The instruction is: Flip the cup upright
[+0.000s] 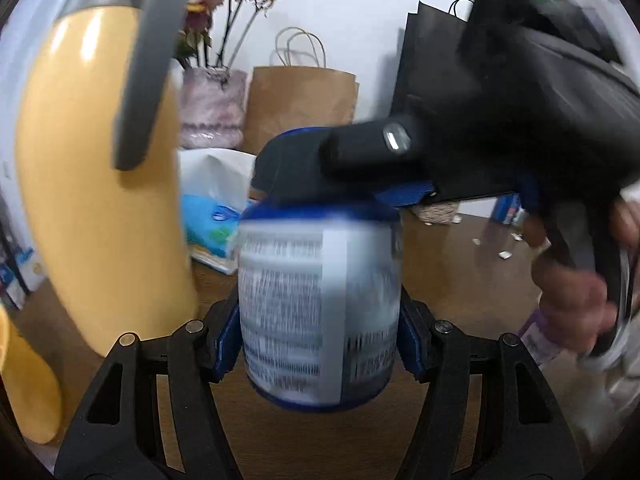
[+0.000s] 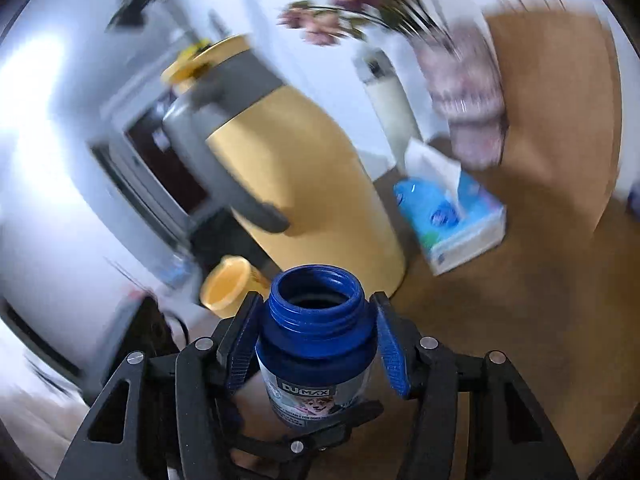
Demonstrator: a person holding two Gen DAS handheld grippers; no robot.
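The cup is a blue plastic jar with a white printed label. My left gripper is shut on its body and holds it upright above the wooden table. My right gripper comes in from the right and sits over the jar's top. In the right wrist view the jar's open threaded mouth points away, between my right gripper's blue pads. The pads stand slightly apart from the jar's neck.
A tall yellow thermos jug with a grey handle stands close on the left. A yellow cup, a blue tissue box, a pink vase of dried flowers and paper bags sit around the table.
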